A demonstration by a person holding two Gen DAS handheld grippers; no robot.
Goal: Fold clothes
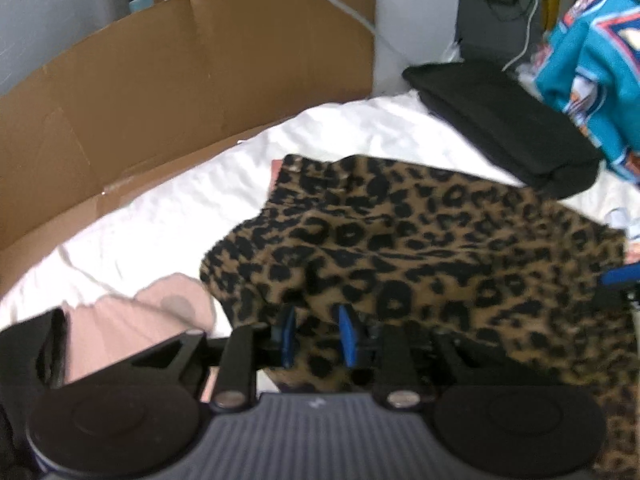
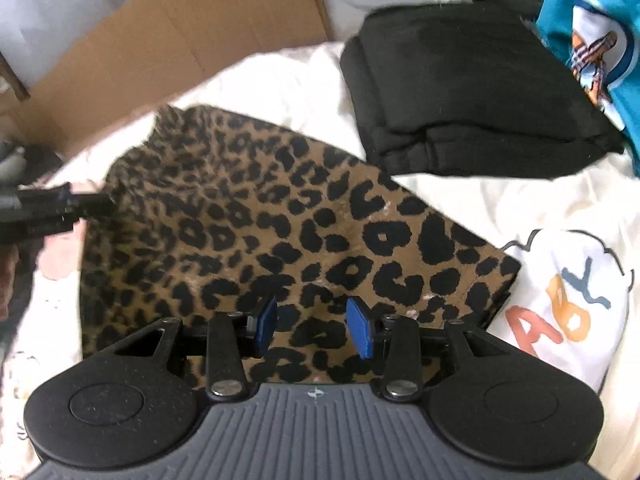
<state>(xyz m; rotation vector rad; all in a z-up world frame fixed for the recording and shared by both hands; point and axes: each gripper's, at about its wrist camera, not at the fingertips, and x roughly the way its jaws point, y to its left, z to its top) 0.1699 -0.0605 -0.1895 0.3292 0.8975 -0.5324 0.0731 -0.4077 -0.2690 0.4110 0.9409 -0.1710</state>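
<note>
Lying spread across the rumpled white bedsheet (image 2: pixel 280 76) is the brown-and-black leopard-print fleece garment (image 2: pixel 248 232), its near edge under both tools. With the left gripper (image 1: pixel 316 336) narrowly parted over a raised fold and the right gripper (image 2: pixel 312 324) gaping wider, pinching both corners evenly seems wise. Beyond the garment are sitting a folded black garment (image 2: pixel 460 92) and a brown cardboard sheet (image 1: pixel 180 80).

Rumpled white bedding (image 1: pixel 168 208) underfoot of everything, flattened brown cardboard (image 1: pixel 192 64) propped along its far left edge against a pale wall (image 1: pixel 416 4), dark unit (image 1: pixel 496 4) beyond the far right corner.
</note>
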